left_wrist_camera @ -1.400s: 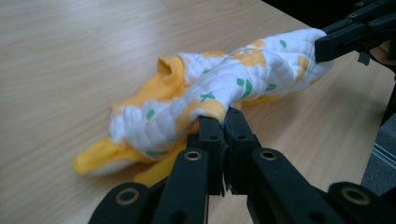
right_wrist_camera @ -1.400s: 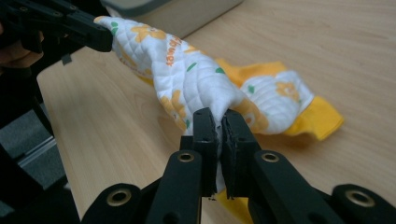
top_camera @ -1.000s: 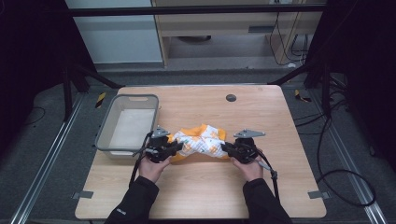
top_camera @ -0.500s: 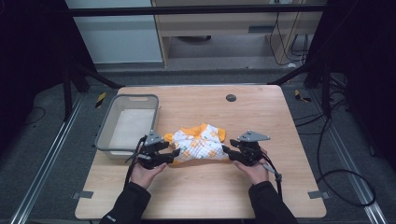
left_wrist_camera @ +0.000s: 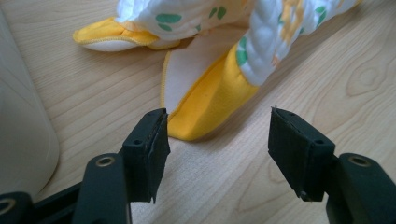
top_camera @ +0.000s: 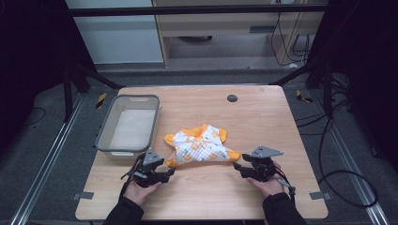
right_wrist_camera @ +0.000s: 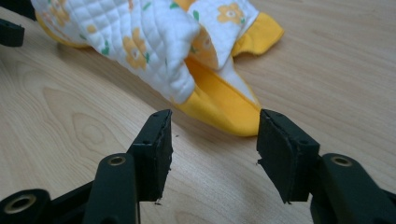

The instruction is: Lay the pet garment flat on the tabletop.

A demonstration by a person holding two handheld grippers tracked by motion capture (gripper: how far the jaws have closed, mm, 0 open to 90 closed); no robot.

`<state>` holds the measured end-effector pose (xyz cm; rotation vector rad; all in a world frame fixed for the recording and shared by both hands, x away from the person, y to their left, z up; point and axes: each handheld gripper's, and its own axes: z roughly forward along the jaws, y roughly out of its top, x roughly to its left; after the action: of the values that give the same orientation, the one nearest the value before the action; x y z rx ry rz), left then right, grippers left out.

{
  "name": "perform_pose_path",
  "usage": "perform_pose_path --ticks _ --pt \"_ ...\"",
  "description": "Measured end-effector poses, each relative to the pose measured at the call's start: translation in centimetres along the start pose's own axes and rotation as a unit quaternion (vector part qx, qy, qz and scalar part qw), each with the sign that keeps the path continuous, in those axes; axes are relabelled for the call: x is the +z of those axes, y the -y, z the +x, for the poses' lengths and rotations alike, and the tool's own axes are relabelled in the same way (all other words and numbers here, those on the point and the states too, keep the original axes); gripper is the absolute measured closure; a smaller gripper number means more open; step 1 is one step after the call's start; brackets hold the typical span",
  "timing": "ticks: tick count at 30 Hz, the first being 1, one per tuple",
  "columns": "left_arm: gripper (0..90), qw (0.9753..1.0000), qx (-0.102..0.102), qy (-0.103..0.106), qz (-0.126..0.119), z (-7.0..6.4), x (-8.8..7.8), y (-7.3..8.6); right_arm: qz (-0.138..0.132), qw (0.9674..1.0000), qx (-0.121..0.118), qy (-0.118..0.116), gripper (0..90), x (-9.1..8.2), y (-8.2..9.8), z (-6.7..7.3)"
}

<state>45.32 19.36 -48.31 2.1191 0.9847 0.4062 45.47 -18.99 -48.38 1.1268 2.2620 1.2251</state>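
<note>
Both grippers empty, jaws spread wide, garment loose on the table between them.

Small quilted white baby garment with orange flower print and yellow-orange cuffs [top_camera: 201,145] lies crumpled at centre frame in the high view, on the light wooden table [top_camera: 263,117], just right of the grey plastic bin [top_camera: 127,127]. Left gripper [top_camera: 165,173] sits at lower left of the cloth, right gripper [top_camera: 238,168] at lower right; neither touches it. Looks light, soft and floppy: it will sag and drape, no breakage risk. Best hold is probably the doubled yellow cuff edges, one right ahead of each gripper's jaws; pinch the hem, not the puffy quilting.
</note>
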Motion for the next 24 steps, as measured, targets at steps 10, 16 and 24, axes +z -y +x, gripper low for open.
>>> perform_pose_path --ticks 10,16,24 --pt "57.5 0.9999 0.011 0.005 -0.009 0.0 1.0 -0.3 0.029 0.9991 -0.031 -0.001 48.6 2.7 -0.1 0.3" --pt "73.5 0.9997 0.001 0.023 0.011 -0.1 2.0 -0.5 0.030 0.9985 -0.046 0.009 64.9 3.0 -0.3 0.3" --pt "86.4 0.9990 -0.002 0.044 0.007 -0.3 1.6 -1.0 0.037 0.9985 -0.035 -0.018 87.2 2.3 -0.8 0.6"
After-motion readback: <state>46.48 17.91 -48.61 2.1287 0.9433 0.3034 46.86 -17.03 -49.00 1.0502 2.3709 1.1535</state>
